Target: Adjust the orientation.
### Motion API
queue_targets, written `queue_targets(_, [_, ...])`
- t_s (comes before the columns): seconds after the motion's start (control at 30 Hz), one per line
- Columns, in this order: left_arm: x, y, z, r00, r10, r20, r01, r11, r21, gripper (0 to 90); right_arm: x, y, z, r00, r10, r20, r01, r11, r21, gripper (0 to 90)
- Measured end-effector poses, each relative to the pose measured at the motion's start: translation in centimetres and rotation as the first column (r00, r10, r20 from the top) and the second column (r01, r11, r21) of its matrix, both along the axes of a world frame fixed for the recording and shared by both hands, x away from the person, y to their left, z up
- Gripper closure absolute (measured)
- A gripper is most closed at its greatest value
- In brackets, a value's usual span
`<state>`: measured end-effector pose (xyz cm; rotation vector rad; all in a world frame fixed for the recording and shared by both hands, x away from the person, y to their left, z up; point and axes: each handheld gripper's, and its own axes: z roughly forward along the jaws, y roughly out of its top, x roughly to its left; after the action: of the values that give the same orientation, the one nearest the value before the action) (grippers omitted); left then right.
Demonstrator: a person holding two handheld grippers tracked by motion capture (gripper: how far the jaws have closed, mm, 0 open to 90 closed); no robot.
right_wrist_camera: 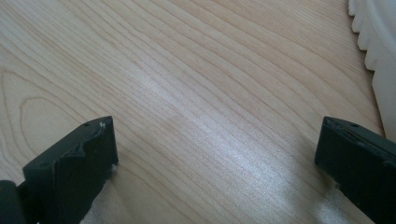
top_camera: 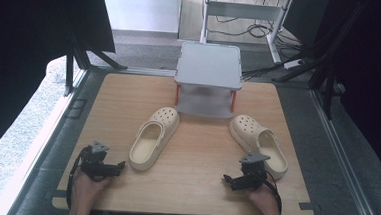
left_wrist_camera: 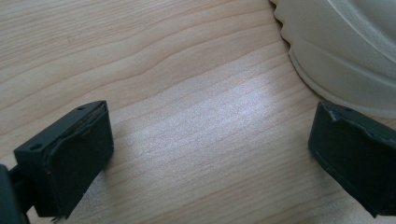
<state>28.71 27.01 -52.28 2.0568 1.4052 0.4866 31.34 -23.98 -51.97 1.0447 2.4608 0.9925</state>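
Note:
Two cream clogs lie on the wooden table (top_camera: 195, 153). The left clog (top_camera: 154, 137) points toward the back, angled right. The right clog (top_camera: 259, 144) lies near the right edge. My left gripper (top_camera: 117, 166) rests near the front left, just left of the left clog's heel, and it is open with nothing between its fingers; that clog's ridged sole edge (left_wrist_camera: 345, 56) appears top right in the left gripper view. My right gripper (top_camera: 227, 180) sits at the front right beside the right clog's heel, open and empty. A clog's scalloped rim (right_wrist_camera: 376, 56) shows at the right edge of the right gripper view.
A small grey two-tier shelf with orange legs (top_camera: 209, 66) stands at the table's back edge, its lower tier (top_camera: 204, 104) just behind the clogs. Black frame posts and curtains flank the table. Cables lie on the floor beyond.

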Motion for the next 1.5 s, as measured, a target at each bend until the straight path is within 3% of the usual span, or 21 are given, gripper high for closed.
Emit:
queue_targets(0.83, [0.1,0.0,0.0,1.0000,-0.007,0.000,0.007,1.0000,-0.001,0.0,-0.1,0.0,0.1,0.9999,-0.013,-0.007,0.013,1.000,0.003,1.6])
queue_targets(0.9, [0.1,0.0,0.0,1.0000,-0.007,0.000,0.007,1.0000,-0.002,0.0,-0.2,0.0,0.4,0.9998,-0.012,-0.015,0.012,1.000,0.003,6.4])
queue_targets(0.97, [0.1,0.0,0.0,1.0000,-0.007,0.000,0.007,1.0000,-0.002,0.0,-0.1,0.0,0.7,0.9997,0.000,-0.023,0.001,1.000,0.019,6.0])
queue_targets(1.27, [0.1,0.0,0.0,1.0000,-0.005,0.001,0.005,1.0000,-0.003,0.0,0.3,0.9,2.8,0.9984,0.056,0.002,-0.056,0.998,0.008,3.2])
queue_targets(1.5, [0.1,0.0,0.0,1.0000,-0.005,0.001,0.005,1.0000,-0.004,0.0,1.2,2.2,4.3,0.9957,0.093,-0.004,-0.092,0.995,0.037,0.7])
